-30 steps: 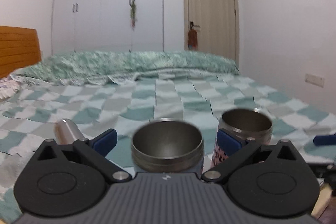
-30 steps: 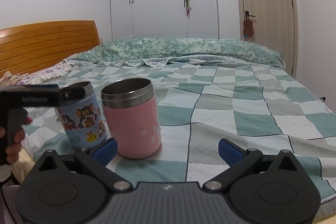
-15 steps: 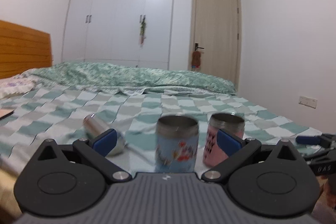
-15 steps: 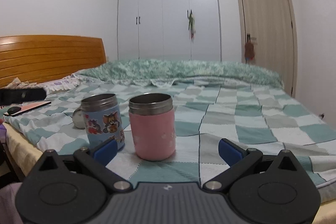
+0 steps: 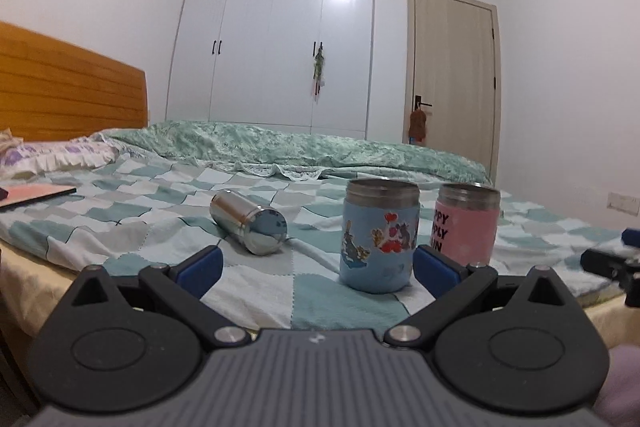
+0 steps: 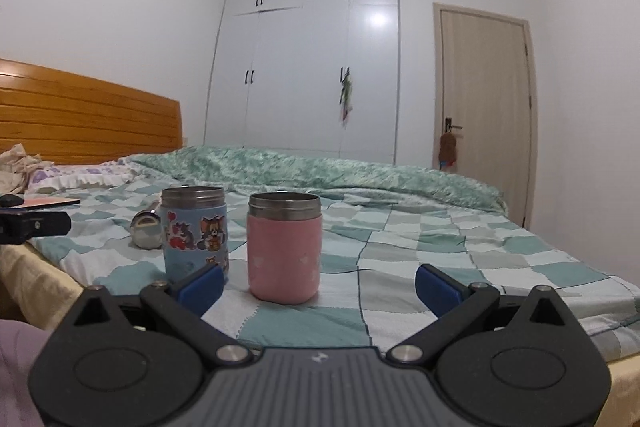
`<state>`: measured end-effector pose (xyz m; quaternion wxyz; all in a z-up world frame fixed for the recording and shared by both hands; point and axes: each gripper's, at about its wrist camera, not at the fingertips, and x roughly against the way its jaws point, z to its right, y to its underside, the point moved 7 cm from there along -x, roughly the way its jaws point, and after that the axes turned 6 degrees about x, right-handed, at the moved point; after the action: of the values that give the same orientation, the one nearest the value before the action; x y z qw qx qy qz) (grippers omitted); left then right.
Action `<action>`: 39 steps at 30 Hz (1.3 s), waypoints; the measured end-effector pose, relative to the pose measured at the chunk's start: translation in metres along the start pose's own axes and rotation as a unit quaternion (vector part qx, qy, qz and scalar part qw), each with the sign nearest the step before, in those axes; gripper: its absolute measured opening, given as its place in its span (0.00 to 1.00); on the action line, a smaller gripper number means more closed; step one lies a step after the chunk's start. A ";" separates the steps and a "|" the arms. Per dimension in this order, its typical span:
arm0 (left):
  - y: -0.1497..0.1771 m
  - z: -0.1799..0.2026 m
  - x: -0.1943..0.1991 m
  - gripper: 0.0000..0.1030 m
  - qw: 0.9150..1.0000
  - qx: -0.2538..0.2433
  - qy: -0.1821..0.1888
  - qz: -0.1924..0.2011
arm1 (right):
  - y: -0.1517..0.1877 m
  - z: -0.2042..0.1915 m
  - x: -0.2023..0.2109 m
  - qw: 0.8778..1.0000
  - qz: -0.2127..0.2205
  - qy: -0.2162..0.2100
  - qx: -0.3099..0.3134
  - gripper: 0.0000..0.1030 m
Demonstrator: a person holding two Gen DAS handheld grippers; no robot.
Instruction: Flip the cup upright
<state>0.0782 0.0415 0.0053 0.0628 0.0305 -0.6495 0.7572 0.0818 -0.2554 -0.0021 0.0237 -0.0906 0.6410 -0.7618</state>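
Polished steel cup (image 5: 249, 224) is lying sideways on the quilt (image 5: 132, 227) | probably light, rigid, slippery; gripping mid-body | left gripper (image 5: 316, 265) and right gripper (image 6: 318, 281) are gaping wide, holding nothing

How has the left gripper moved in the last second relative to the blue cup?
Yes. The left gripper has backed away and dropped lower: the blue cup, earlier seen from above between its jaws, now stands farther off.

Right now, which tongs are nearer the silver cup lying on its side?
Left. The left tongs, open, face the silver cup, which lies just beyond them. From the right tongs, also open, it sits farther off, partly hidden behind the blue cup.
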 end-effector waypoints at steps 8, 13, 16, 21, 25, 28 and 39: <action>0.005 0.011 0.000 1.00 0.999 -0.031 -0.014 0.022 | 0.003 0.011 0.009 0.999 0.026 0.029 -0.019 1.00; 0.006 0.010 -0.002 1.00 0.999 -0.029 -0.014 0.019 | 0.004 0.012 0.010 0.999 0.032 0.033 -0.022 1.00; 0.007 0.010 -0.001 1.00 0.999 -0.030 -0.013 0.019 | 0.005 0.012 0.010 0.999 0.032 0.033 -0.023 1.00; 0.008 0.010 -0.002 1.00 0.999 -0.027 -0.013 0.019 | 0.005 0.012 0.009 0.999 0.033 0.033 -0.023 1.00; 0.008 0.009 -0.001 1.00 0.999 -0.026 -0.012 0.020 | 0.005 0.012 0.010 0.999 0.033 0.033 -0.023 1.00; 0.008 0.009 -0.001 1.00 0.999 -0.026 -0.012 0.020 | 0.005 0.012 0.010 0.999 0.033 0.033 -0.023 1.00; 0.007 0.009 -0.001 1.00 0.999 -0.027 -0.012 0.019 | 0.005 0.012 0.010 0.999 0.034 0.033 -0.024 1.00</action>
<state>0.0778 0.0316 -0.0008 0.0412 0.0250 -0.6707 0.7402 0.0733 -0.2696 -0.0040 0.0258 -0.0440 0.6619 -0.7478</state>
